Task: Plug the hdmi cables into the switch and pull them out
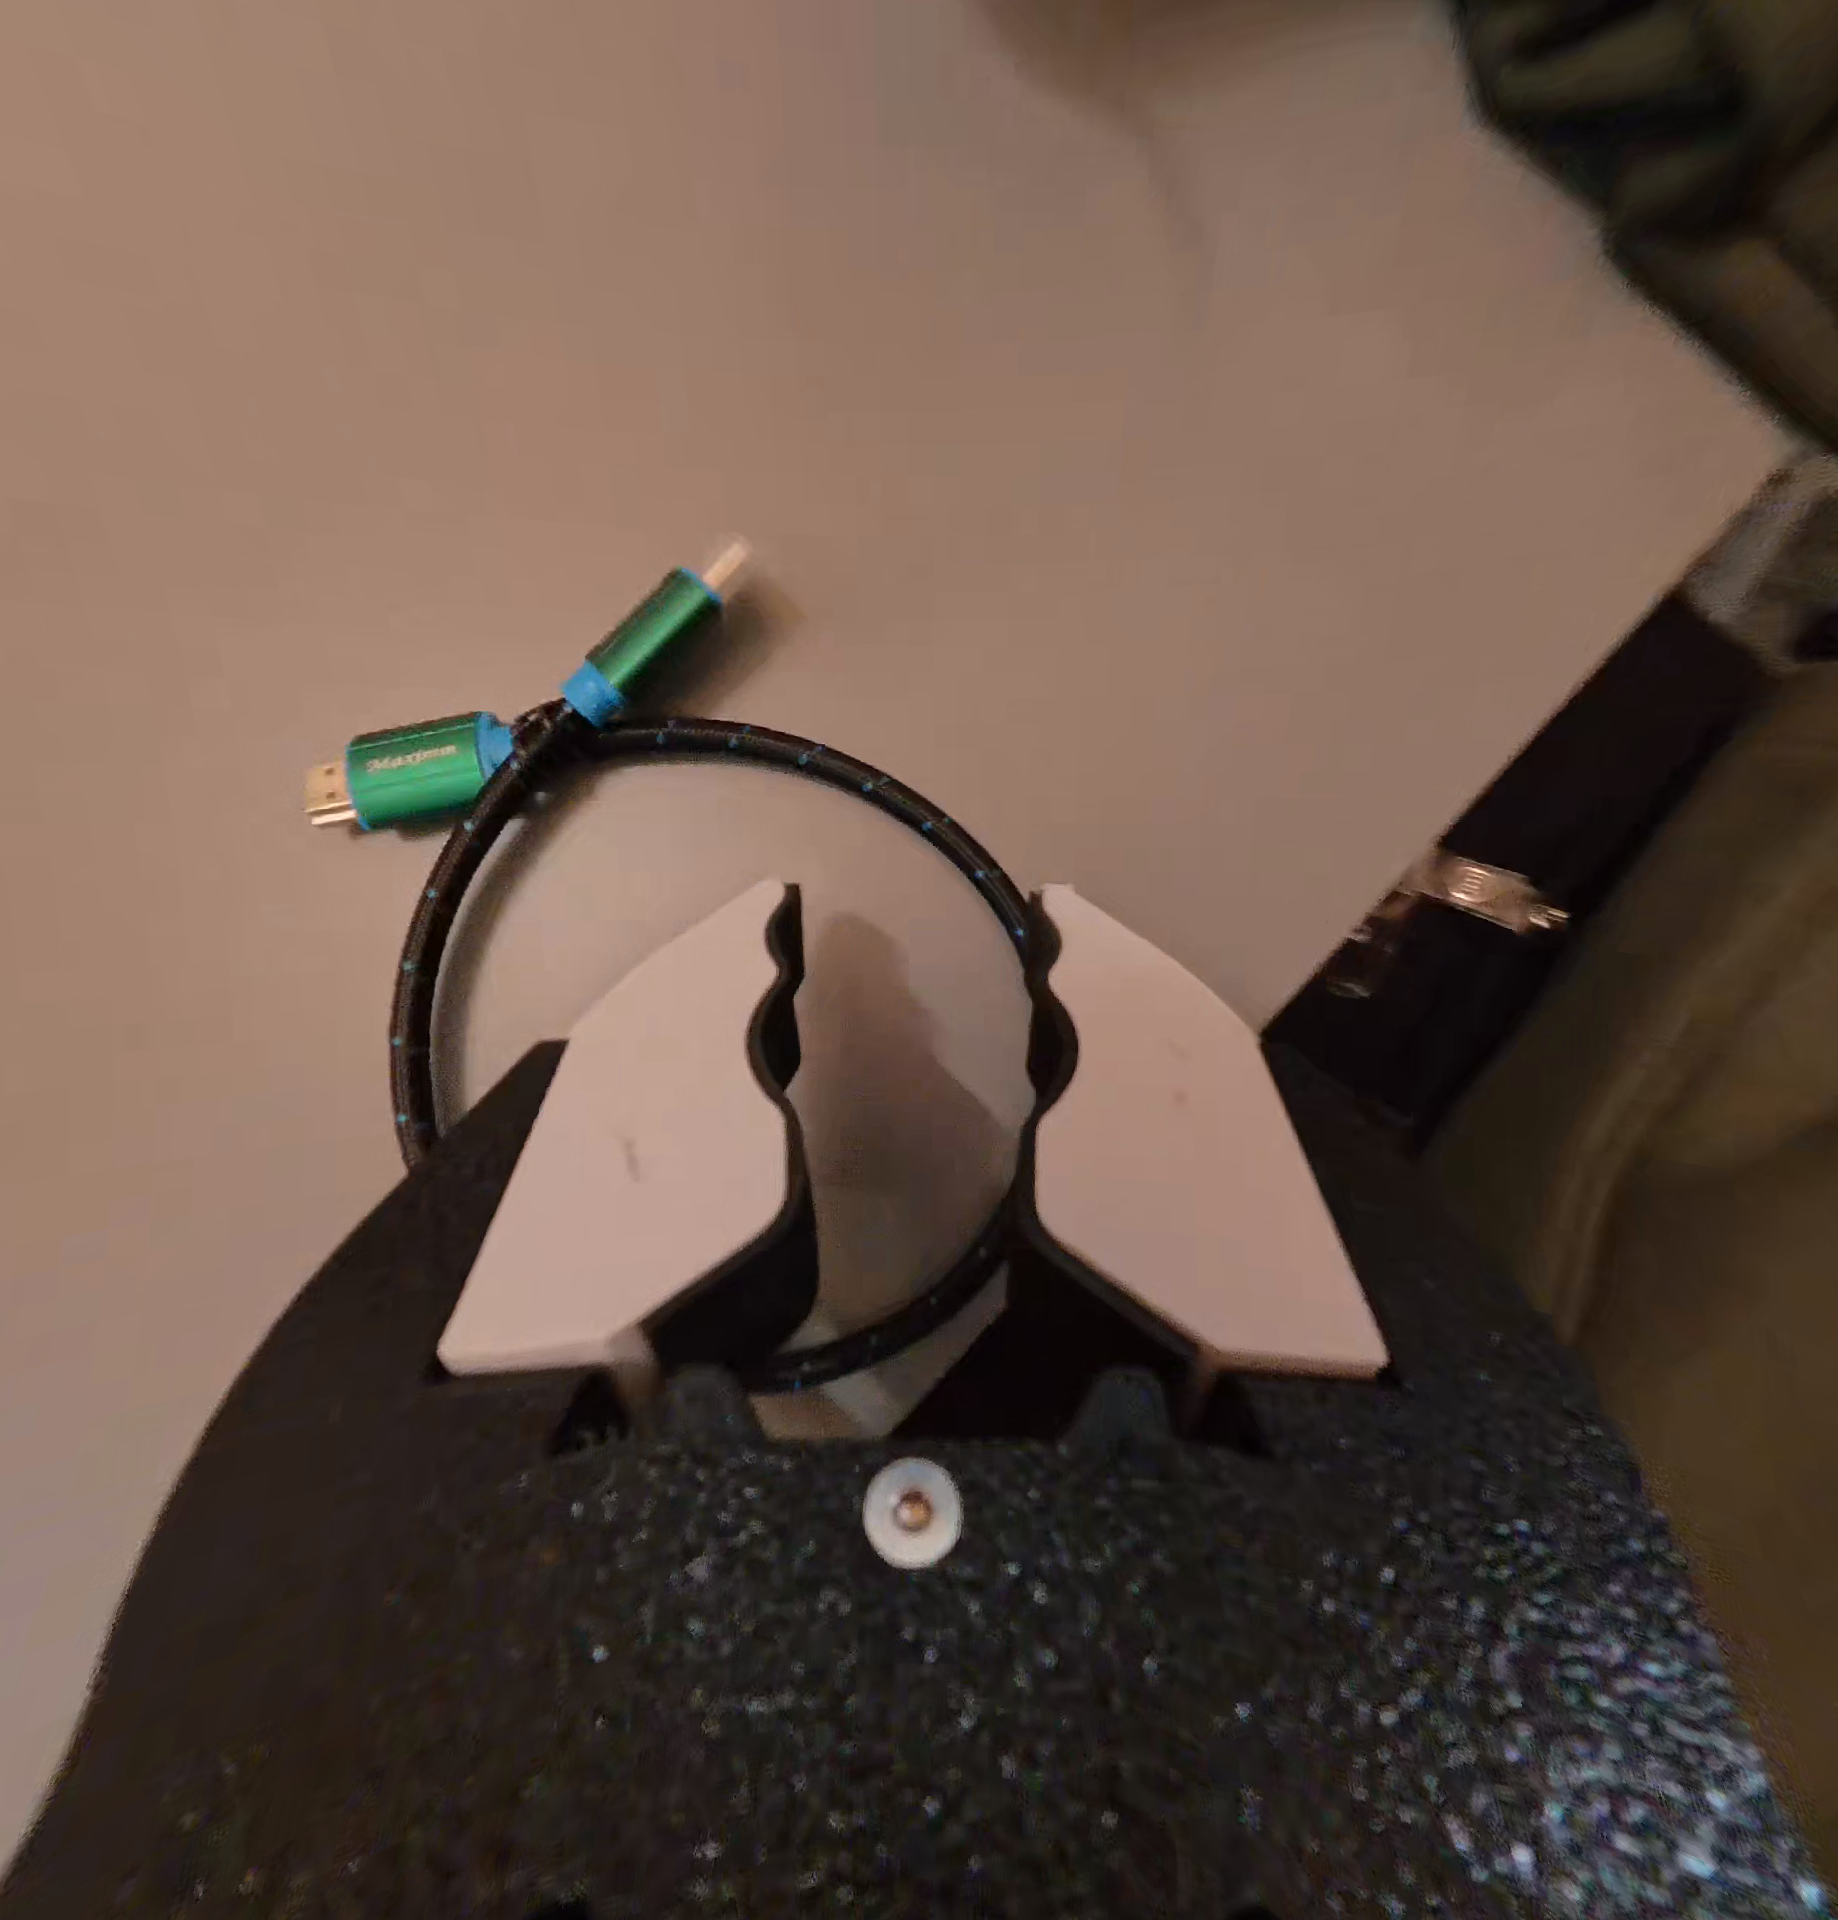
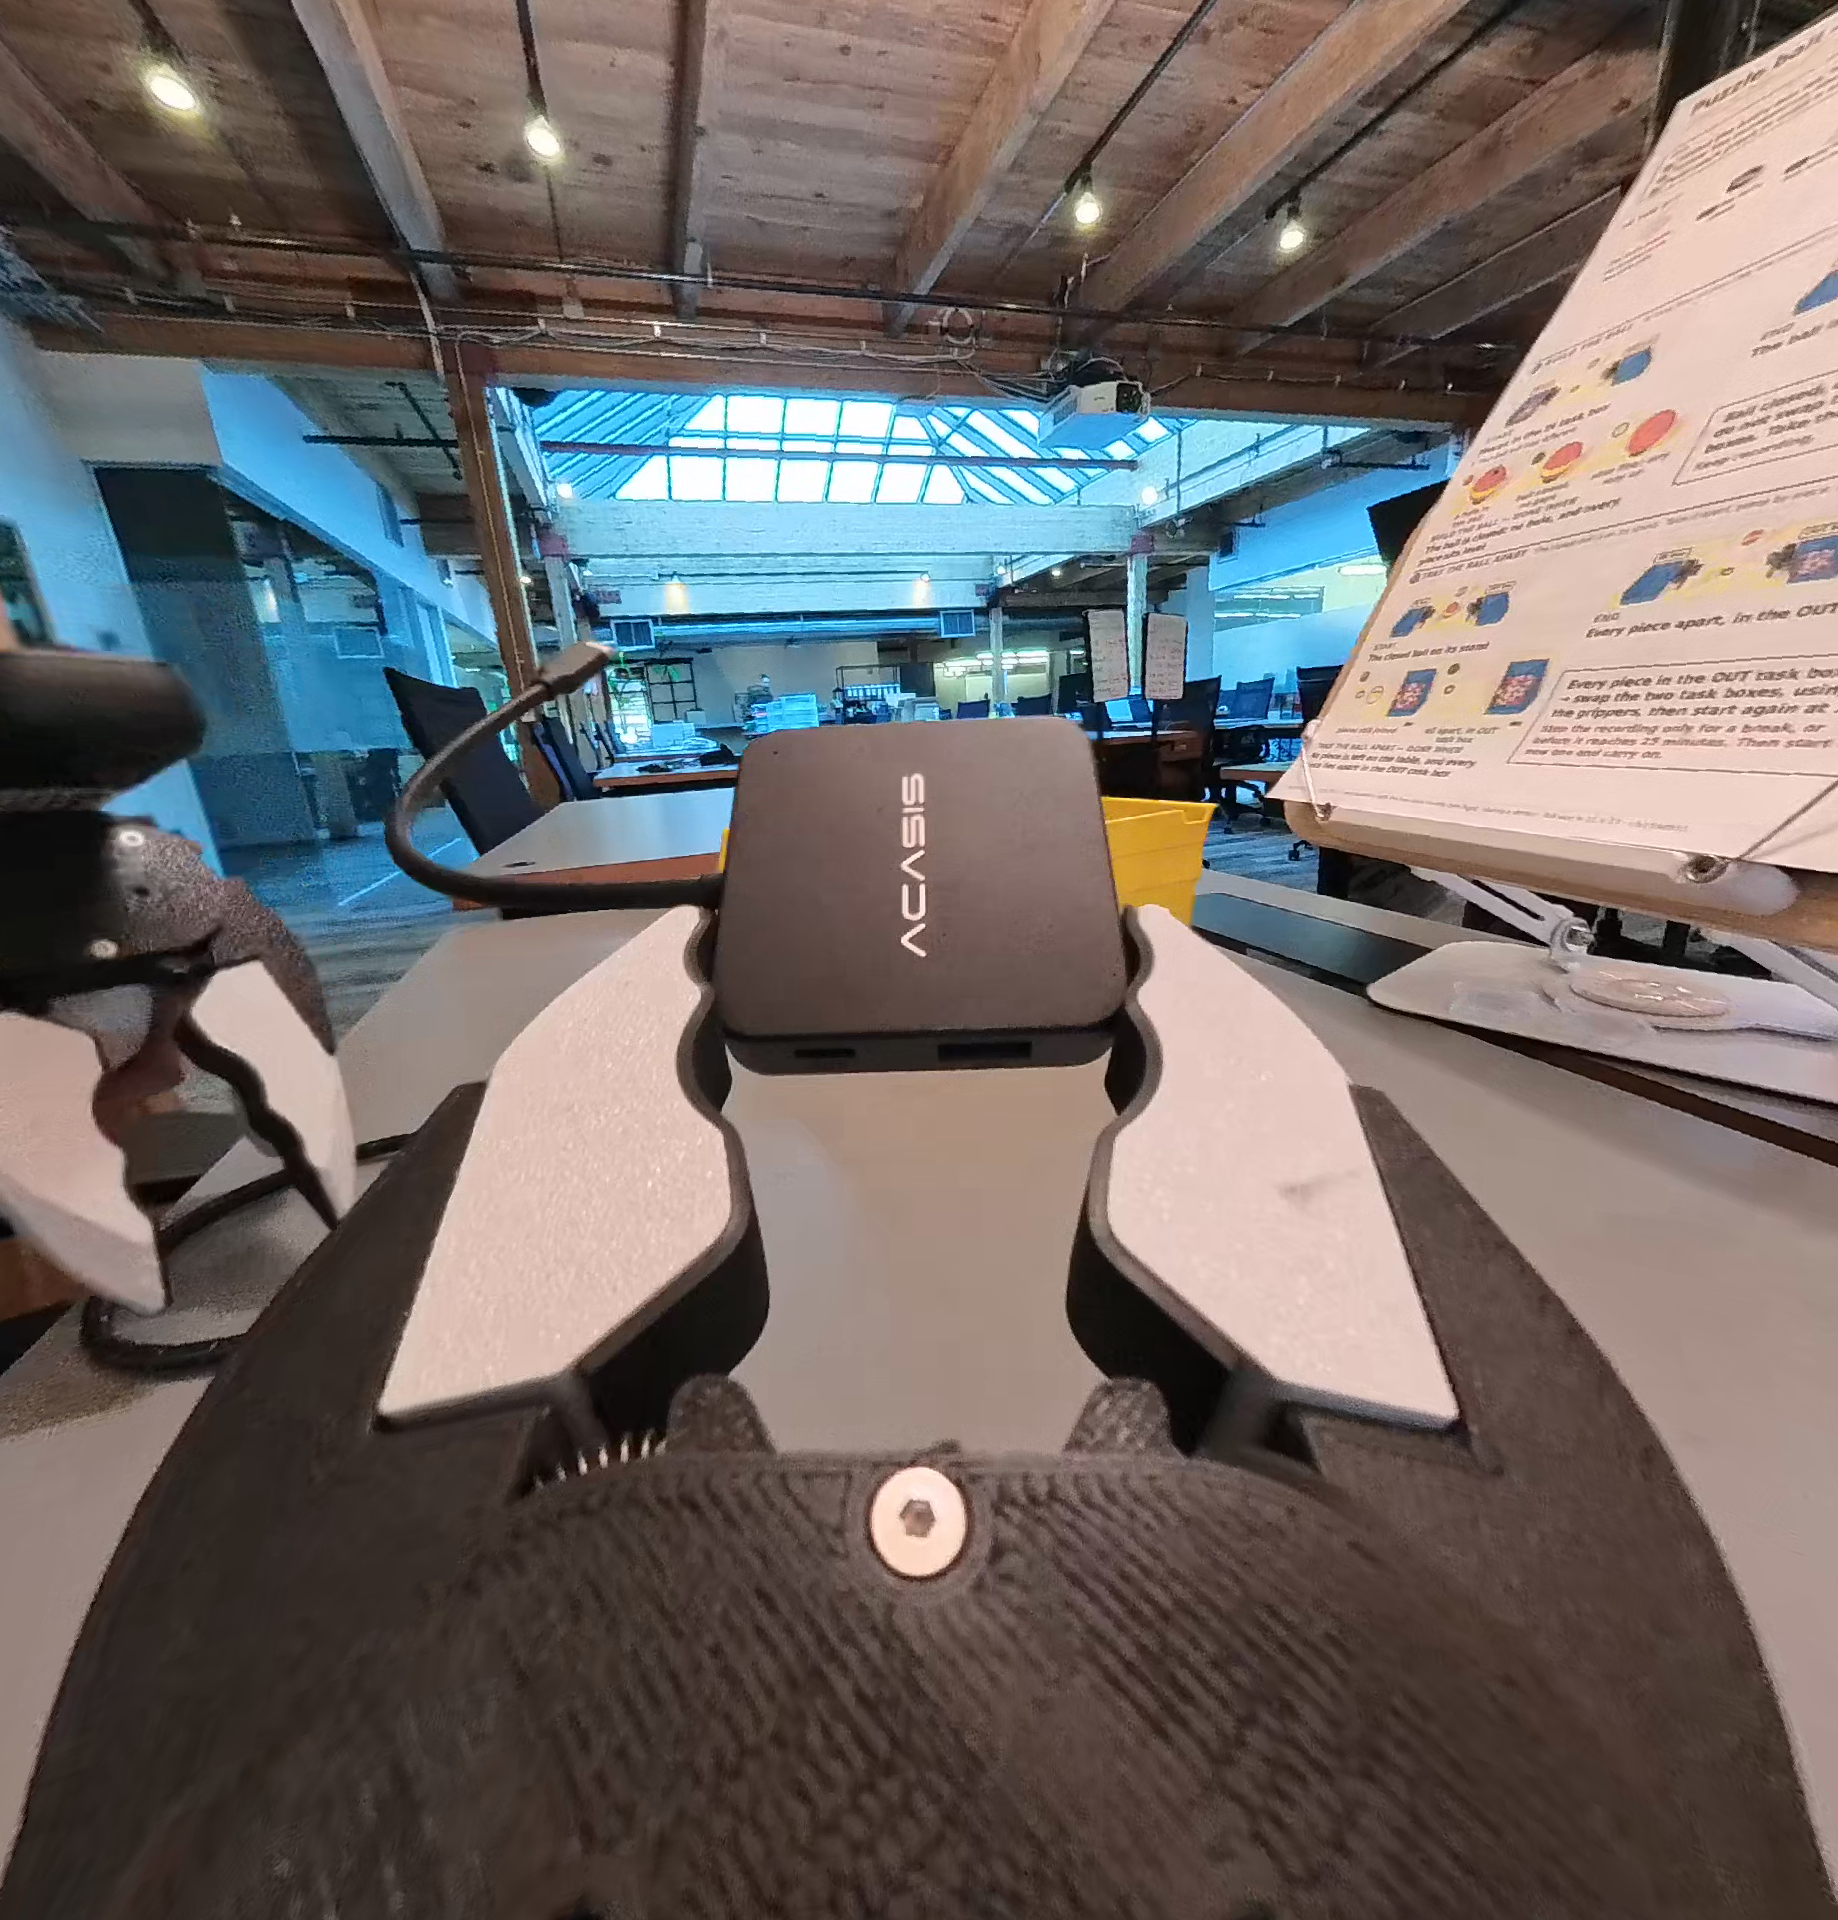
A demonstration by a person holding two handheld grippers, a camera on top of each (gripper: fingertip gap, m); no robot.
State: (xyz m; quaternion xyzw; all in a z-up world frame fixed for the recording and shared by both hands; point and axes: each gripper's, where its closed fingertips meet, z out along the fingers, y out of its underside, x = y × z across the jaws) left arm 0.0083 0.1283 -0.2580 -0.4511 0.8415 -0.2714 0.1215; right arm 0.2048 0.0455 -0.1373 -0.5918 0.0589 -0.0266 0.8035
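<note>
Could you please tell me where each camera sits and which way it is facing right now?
Left wrist view: on the left gripper, looking down at the looped HDMI cable on the table; its open fingers show.
Right wrist view: on the right gripper, facing level across the room, clamping the switch.
Shared: the left gripper, the table.

White lettering runs lengthwise along the top face of the black switch (image 2: 1008, 883). A short line of pale lettering marks the green metal shell of one connector (image 1: 411, 769) on the braided HDMI cable (image 1: 873, 784) lying on the table. At right, a printed instruction sheet (image 2: 1642, 582), dense with headings, paragraphs and coloured diagrams, leans on a wooden board (image 2: 1517, 862). Two white sheets (image 2: 1133, 652) deep in the room are too small to read.
</note>
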